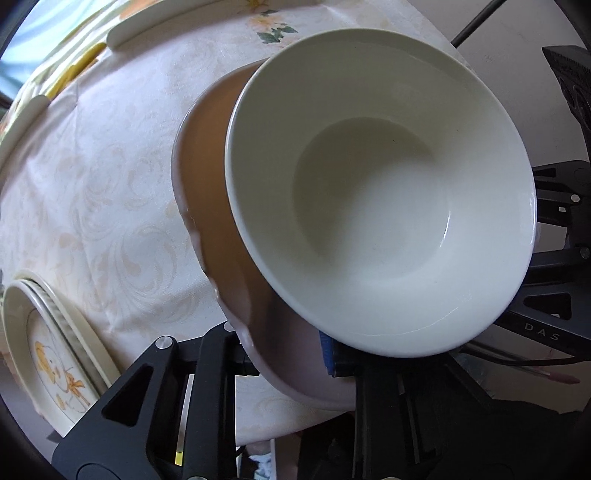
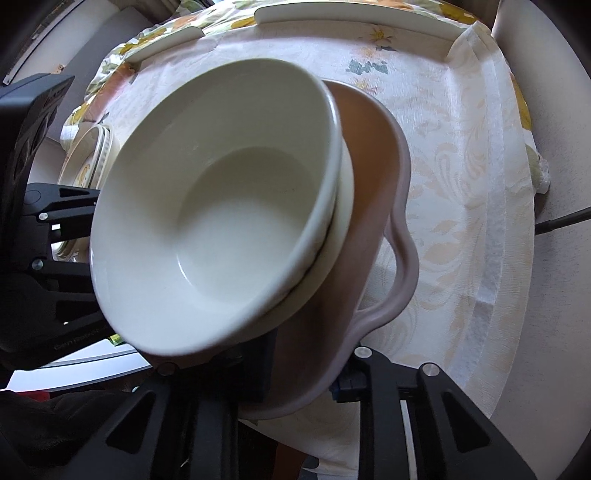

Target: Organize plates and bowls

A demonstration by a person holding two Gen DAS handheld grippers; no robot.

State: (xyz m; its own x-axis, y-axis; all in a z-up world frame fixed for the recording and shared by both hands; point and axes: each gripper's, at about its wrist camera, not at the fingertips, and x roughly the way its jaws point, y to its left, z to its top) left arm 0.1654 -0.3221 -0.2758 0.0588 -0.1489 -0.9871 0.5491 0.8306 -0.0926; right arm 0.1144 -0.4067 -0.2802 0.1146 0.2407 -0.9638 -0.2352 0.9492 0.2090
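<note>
Two white bowls are nested, the upper one in the lower one, inside a wide pinkish-brown dish with a wavy rim. My left gripper is shut on the dish's near rim, which sits between its black finger and its blue pad. My right gripper is shut on the rim at the opposite side. Each gripper shows in the other's view as a black frame beside the bowls: the right gripper and the left gripper. The bowls hide the dish's floor.
A pale patterned tablecloth covers the table. A stack of plates with a yellow flower print lies on the left gripper's side. White plates lie at the far edge. The cloth's edge drops off beyond the dish.
</note>
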